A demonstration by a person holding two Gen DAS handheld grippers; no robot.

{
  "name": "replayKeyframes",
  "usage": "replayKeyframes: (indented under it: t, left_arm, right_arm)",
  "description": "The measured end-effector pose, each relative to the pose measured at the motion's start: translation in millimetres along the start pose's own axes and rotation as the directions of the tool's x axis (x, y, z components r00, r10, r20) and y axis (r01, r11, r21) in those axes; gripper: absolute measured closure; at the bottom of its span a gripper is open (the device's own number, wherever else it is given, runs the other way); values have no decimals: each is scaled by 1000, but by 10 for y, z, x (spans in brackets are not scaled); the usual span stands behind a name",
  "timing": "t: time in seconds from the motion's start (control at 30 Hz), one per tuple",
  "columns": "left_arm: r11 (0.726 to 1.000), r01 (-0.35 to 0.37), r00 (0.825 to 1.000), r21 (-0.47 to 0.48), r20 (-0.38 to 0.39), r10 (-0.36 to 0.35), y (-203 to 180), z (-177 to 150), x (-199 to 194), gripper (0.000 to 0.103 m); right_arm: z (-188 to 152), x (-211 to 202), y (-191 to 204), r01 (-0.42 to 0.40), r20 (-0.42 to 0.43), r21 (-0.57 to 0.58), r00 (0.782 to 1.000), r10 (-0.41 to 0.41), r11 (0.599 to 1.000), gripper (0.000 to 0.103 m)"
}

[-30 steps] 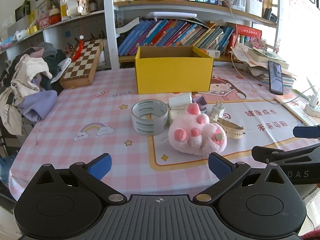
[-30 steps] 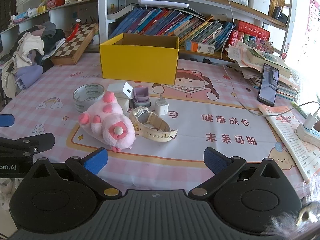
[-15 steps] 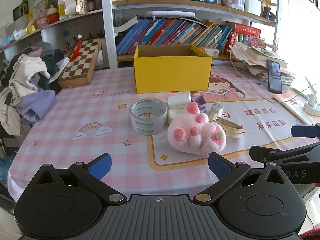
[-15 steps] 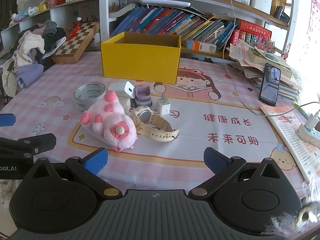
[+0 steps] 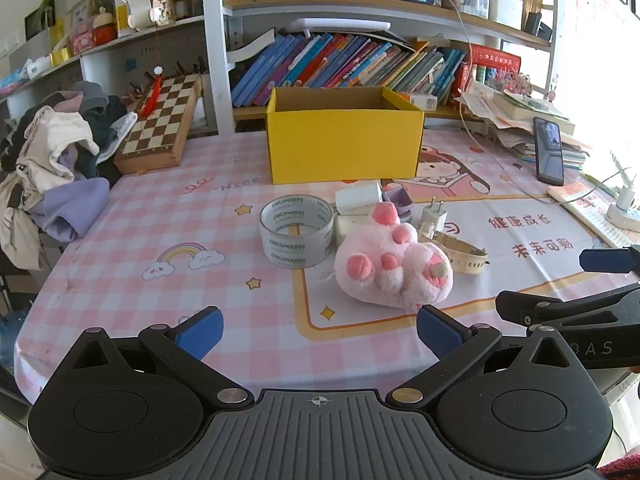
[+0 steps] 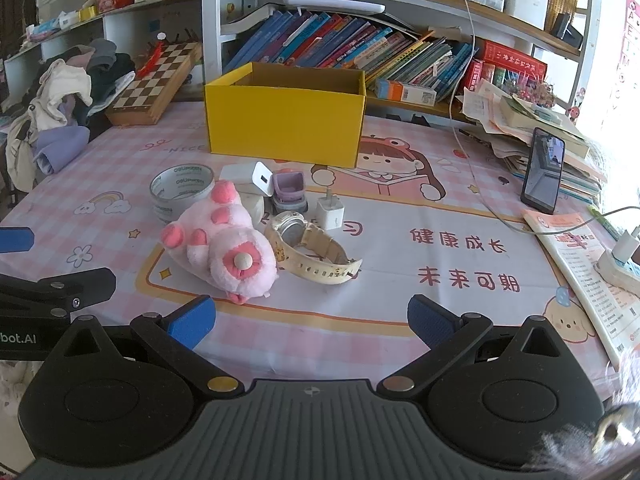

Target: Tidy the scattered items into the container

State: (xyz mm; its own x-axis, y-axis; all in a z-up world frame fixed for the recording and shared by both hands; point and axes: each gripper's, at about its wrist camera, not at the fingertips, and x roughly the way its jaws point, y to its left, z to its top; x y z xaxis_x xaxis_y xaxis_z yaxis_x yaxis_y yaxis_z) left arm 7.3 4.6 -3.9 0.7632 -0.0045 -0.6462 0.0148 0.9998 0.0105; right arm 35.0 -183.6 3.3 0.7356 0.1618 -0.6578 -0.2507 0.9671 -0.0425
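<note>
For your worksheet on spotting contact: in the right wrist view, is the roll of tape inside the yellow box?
No, the roll of tape stands on the tablecloth in front of the yellow box.

A chessboard (image 5: 162,120) leans beside a clothes pile (image 5: 52,160).

On the table (image 5: 120,240), the box (image 5: 344,148) stands at twelve o'clock behind the clutter. The tape roll (image 5: 296,230) lies at nine o'clock of the plush paw (image 5: 394,268), touching it, and the watch (image 5: 460,250) lies at three. The chessboard (image 5: 164,124) leans at ten o'clock of the box.
</note>
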Motion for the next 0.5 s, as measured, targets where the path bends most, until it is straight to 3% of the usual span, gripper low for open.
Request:
replayKeyframes:
  t: [0.5]
  left_arm:
    - [1000,9,1000,-2,0,-9,9,5,4,0]
  right_arm:
    - [16,5,23,5,0,1,1000,-5,1000,0]
